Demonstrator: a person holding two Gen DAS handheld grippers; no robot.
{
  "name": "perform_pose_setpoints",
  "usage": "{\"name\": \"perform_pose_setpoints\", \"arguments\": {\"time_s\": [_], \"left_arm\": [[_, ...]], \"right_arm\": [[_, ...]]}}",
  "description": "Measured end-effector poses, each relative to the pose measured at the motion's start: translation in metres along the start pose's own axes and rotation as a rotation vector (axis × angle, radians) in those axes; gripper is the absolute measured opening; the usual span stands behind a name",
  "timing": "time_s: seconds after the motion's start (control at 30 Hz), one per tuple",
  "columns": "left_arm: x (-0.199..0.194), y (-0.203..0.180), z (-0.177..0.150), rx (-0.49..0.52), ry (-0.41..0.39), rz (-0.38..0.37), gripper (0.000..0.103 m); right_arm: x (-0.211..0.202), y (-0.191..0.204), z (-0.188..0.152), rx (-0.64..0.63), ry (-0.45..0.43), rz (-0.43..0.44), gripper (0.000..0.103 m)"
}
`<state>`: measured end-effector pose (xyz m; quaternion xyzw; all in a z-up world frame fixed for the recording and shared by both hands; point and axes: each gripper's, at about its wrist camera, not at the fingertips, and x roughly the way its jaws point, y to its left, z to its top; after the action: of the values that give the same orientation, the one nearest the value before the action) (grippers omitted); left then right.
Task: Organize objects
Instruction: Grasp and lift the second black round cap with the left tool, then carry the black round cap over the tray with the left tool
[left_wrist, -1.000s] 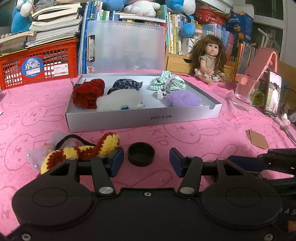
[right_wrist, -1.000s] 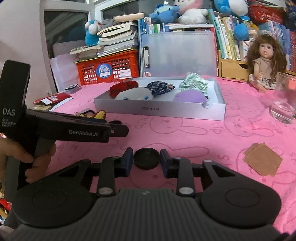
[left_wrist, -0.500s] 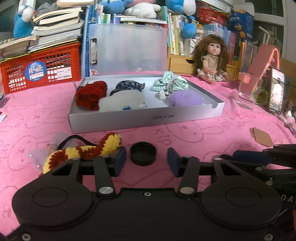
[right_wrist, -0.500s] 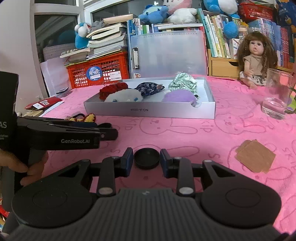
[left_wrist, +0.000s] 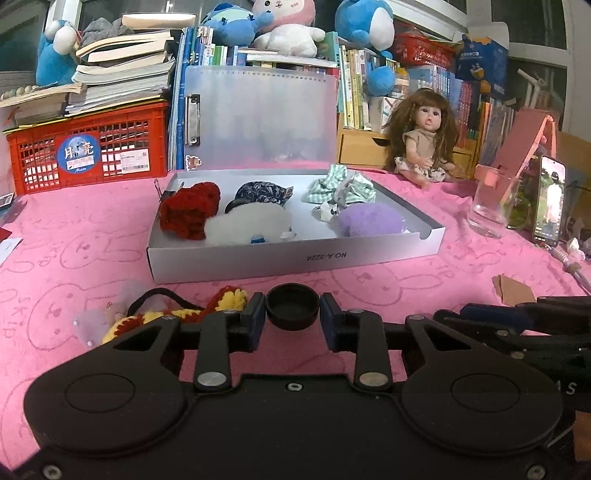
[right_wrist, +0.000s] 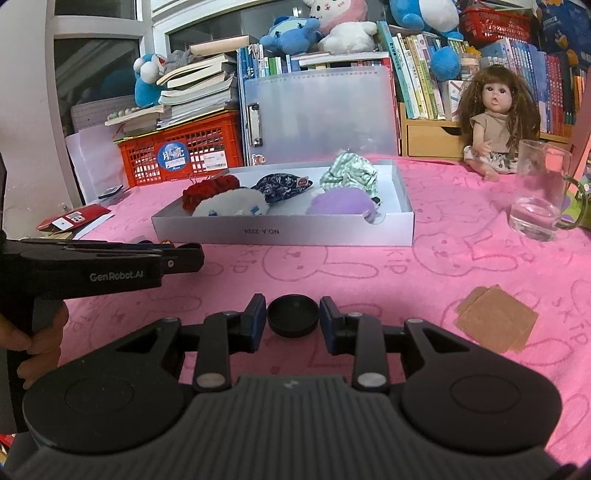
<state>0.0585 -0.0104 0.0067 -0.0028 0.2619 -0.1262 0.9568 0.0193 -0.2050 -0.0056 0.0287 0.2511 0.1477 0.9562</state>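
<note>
We look low and close across the pink tablecloth (left_wrist: 92, 258) from both wrists, facing the bookshelves; both views share the white box (left_wrist: 295, 254) (right_wrist: 284, 232).

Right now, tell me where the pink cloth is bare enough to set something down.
Bare: the pink cloth between the white box and the brown card squares, and the strip between box and glass mug. Crowded: inside the box, and left of its front by the crocheted band.

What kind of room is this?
Probably a child's room or playroom at home: a brown-haired doll sits on the pink bunny-print tablecloth, with plush toys atop rows of books.
</note>
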Motion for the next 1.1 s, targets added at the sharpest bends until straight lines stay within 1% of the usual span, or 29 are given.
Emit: {"name": "perform_pose_setpoints", "arguments": {"time_s": [0.47, 0.83, 1.1], "left_arm": [[0.002, 0.003, 0.007, -0.014, 0.003, 0.008, 0.03], [0.004, 0.005, 0.013, -0.014, -0.01, 0.015, 0.03], [0.008, 0.01, 0.025, -0.01, -0.029, 0.027, 0.03]], "right_arm": [[0.006, -0.002, 0.017, 0.014, -0.026, -0.036, 0.037], [0.011, -0.006, 0.028, 0.022, -0.045, -0.055, 0.037], [0.018, -0.009, 0.041, 0.021, -0.055, -0.066, 0.037]]}}
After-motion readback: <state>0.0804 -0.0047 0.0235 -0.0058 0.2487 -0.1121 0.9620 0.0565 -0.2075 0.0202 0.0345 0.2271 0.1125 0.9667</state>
